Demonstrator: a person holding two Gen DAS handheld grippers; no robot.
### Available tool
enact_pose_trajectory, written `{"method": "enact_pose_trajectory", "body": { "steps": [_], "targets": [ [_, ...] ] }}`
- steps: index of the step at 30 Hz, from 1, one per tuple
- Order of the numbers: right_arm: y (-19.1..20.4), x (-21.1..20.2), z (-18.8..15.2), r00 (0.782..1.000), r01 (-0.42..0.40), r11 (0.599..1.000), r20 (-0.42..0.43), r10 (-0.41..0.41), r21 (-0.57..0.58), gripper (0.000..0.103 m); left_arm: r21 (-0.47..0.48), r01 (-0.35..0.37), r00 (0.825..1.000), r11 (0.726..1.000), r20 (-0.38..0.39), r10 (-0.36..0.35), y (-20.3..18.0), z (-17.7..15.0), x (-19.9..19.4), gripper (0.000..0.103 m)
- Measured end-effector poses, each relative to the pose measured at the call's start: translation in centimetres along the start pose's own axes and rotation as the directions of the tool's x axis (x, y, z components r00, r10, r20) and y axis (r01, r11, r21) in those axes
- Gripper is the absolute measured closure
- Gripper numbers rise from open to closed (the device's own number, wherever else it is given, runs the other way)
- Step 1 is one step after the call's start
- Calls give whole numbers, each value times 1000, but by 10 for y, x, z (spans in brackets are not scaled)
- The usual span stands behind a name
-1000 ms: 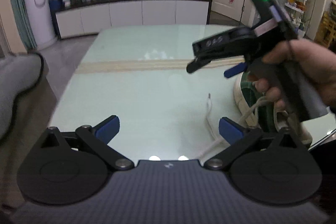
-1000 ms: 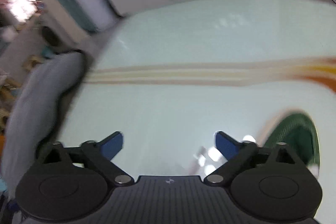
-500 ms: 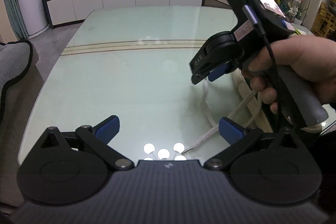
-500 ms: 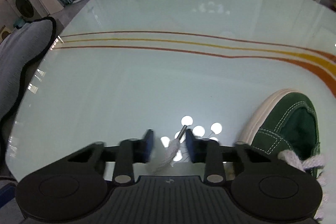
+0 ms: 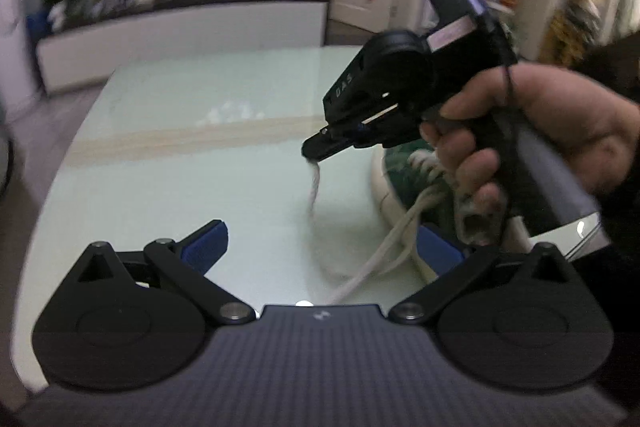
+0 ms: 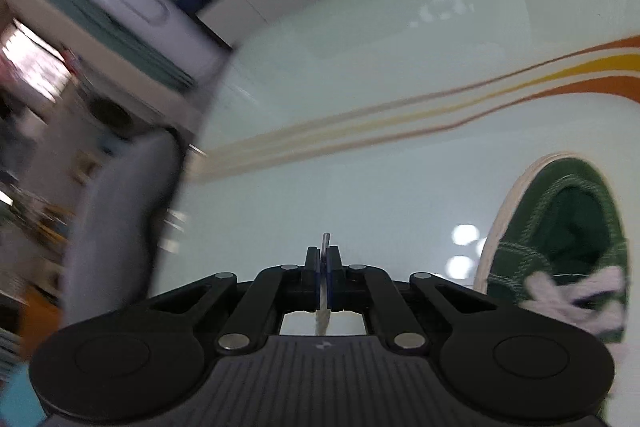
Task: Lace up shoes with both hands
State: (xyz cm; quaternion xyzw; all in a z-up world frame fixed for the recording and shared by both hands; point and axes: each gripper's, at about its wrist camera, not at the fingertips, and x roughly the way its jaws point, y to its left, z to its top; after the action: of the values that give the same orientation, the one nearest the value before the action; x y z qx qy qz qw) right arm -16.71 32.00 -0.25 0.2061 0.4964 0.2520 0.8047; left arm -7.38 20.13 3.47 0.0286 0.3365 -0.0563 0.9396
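Just left of the green shoe, above the pale glass table — right gripper, clamped flat on the white lace close to its end. From the right wrist view: jaws pressed together, metal aglet poking straight out ahead between them, cord running back under the body. Held by a hand wrapped round the grip, nose tilted down and toward the left.

Below the pinch, slack lace dropping toward the table; beyond that, too blurred to trace back to the eyelets. Long axis of the aglet: in line with the right fingers, pointing away from the shoe rather than at it. Shoe resting on the table, off to the right of the closed jaws in the right wrist view, loose white lacing bunched over the tongue.

Lower down and nearer the table edge, left gripper: spread wide, nothing between the blue pads. Running from the shoe down past its right finger, a second strand — near that pad, touching or not impossible to tell.

Judged from this: right side carrying the working end, left side closer to the spare strand and the shoe's near flank. Coming move likely to turn on reversing the aglet, from pointing away to pointing at an eyelet, so a swing rightward and down toward the shoe, with the left free to steady the shoe or take the spare strand. Which eyelet stands empty: hidden behind the hand.
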Motion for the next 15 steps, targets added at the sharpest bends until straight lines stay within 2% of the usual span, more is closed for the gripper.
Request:
{"method": "enact_pose_trajectory", "body": {
  "steps": [3,6,8,9,10,12,15],
  "targets": [
    [-23,-39,6,997,-69,996,31,67,60,100,124,-5,1000,992,1,5,-23,23,17,0],
    [-35,-62,9,993,-107,991,56,103,77,100,170,56,998,984,-18,-54,-43,41,41,0],
    [-40,-73,13,990,-124,990,73,118,73,100,187,86,996,979,-39,-80,-55,50,61,6],
    [-44,-81,13,989,-129,990,81,124,64,100,196,74,997,978,-40,-67,-61,51,70,19],
    [-47,-89,13,987,-135,989,89,130,54,100,204,53,998,977,-38,-46,-67,52,78,37],
    [-51,-96,9,988,-120,992,97,116,36,100,192,25,1000,981,-7,-24,-73,49,90,52],
    [-54,-95,3,993,-65,998,101,65,-2,100,139,89,995,986,34,-95,-74,41,94,53]
  ]
}}
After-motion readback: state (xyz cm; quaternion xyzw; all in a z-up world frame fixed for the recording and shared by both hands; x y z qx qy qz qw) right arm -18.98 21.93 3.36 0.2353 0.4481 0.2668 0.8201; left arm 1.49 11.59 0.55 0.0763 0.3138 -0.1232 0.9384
